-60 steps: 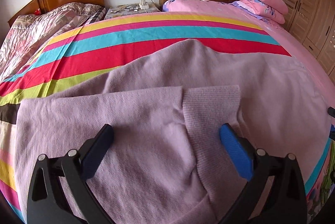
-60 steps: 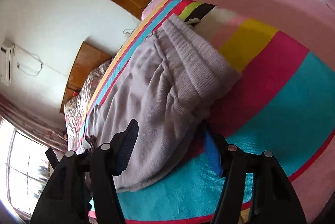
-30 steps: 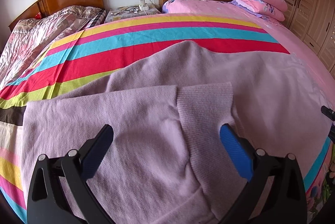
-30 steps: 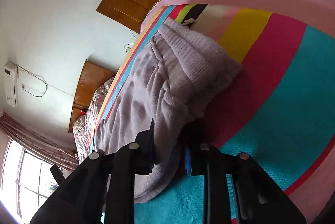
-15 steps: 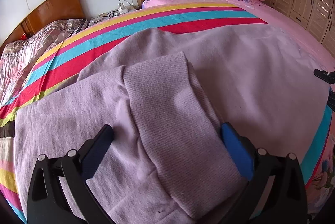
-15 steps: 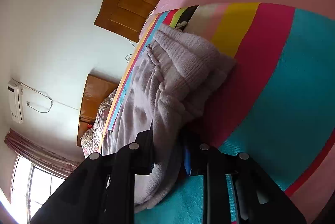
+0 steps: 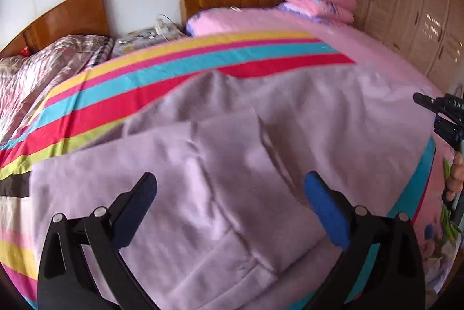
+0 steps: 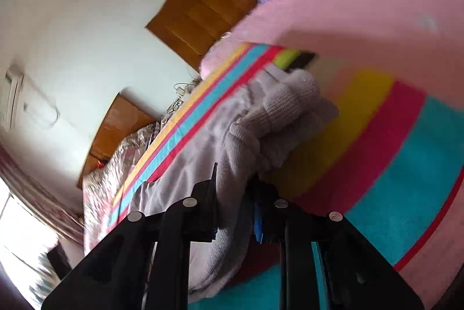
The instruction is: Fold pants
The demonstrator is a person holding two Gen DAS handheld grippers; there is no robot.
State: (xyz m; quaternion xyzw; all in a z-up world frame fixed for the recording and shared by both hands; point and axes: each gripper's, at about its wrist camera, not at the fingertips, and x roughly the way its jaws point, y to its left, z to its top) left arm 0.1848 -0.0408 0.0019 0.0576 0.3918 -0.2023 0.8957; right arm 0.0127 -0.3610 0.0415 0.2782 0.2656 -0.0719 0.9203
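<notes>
Pants (image 7: 261, 141) of lilac knit lie spread across the striped bed (image 7: 179, 72), directly below and ahead of the left tongs (image 7: 230, 194), whose jaws stand wide apart with nothing pinched. The right tongs (image 8: 235, 194) are clamped on a bunched ribbed edge of the pants, gathered between their jaws, likely so that end can be carried over for a fold.
</notes>
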